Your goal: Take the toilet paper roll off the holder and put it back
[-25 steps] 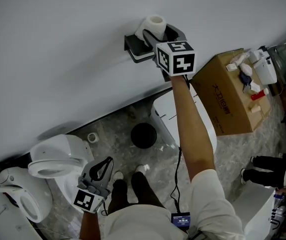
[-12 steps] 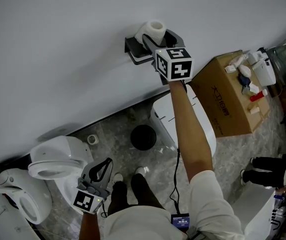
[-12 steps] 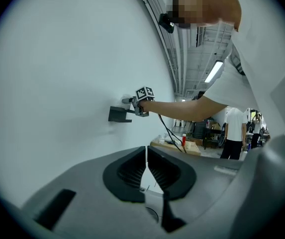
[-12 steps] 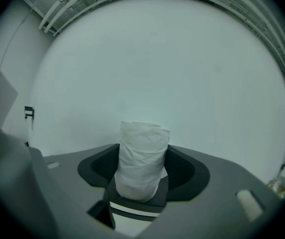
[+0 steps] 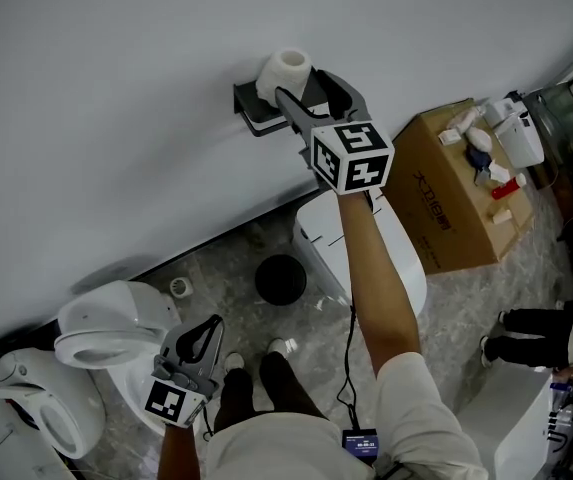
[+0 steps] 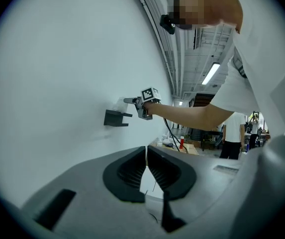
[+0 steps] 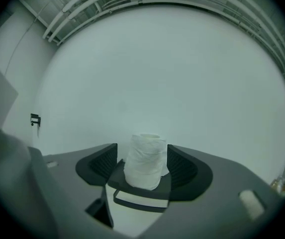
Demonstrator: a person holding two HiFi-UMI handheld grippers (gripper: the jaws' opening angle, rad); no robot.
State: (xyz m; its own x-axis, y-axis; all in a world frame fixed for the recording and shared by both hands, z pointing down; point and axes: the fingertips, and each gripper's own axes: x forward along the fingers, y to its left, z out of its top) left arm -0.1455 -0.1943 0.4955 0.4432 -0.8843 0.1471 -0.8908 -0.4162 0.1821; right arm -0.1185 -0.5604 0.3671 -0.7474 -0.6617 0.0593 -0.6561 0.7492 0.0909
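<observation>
A white toilet paper roll stands upright on the black wall holder. My right gripper is level in front of it. In the right gripper view the roll stands on the holder's shelf between the tips of my right gripper. Its jaws have just been opening, and a gap shows at the left pad. My left gripper hangs low by my legs, shut on nothing. From the left gripper view the holder and the right gripper show far off.
A white toilet stands at the lower left with a small roll on the floor beside it. Below the holder are a white bin and a black round object. A cardboard box with bottles is at the right.
My right gripper has drawn back a little from the wall and its jaws have widened. The roll stays upright on the holder. My left gripper has not moved.
</observation>
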